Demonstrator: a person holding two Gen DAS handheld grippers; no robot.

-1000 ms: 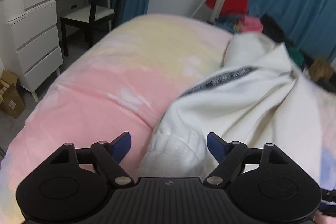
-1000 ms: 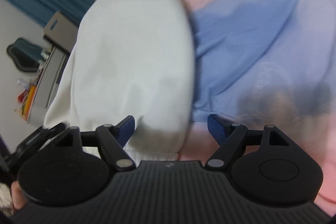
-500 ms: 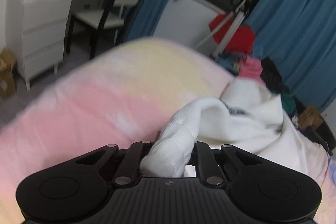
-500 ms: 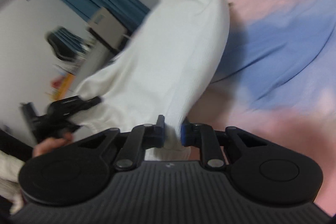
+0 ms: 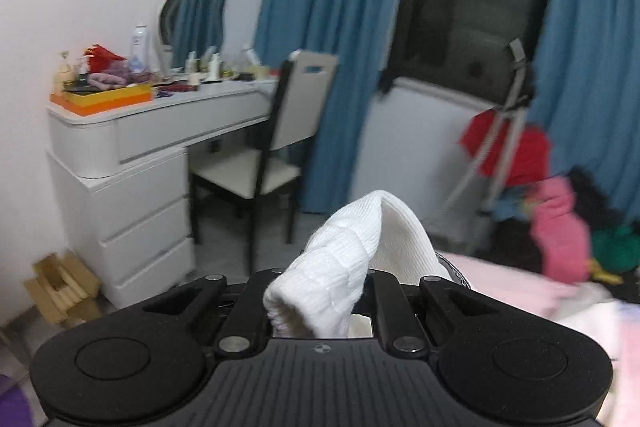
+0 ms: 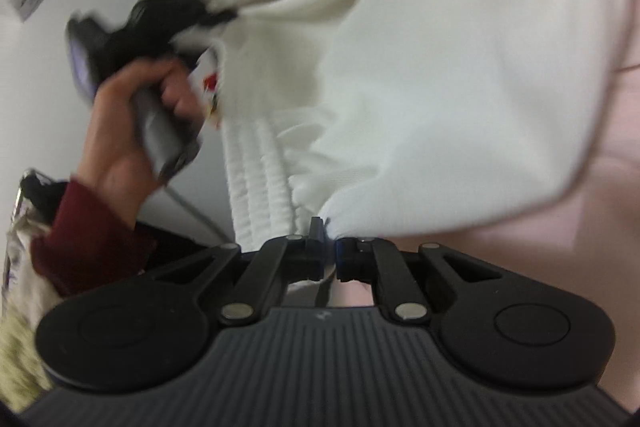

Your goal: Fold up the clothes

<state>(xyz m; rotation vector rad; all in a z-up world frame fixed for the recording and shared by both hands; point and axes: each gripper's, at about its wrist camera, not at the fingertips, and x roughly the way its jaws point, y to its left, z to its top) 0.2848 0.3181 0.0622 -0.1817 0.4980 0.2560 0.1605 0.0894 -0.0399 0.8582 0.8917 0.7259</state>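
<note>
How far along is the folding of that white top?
Early stage. Done: both ends are gripped, the left gripper shut on the white garment and the right gripper pinching its edge. In hand: holding it up, stretched between them. Left: no fold shows yet.

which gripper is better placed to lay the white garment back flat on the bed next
Probably right. The right gripper, shut on the white garment, has the pink bedding close beside it. The left gripper holds a bunched ribbed edge and faces away toward the desk.
</note>
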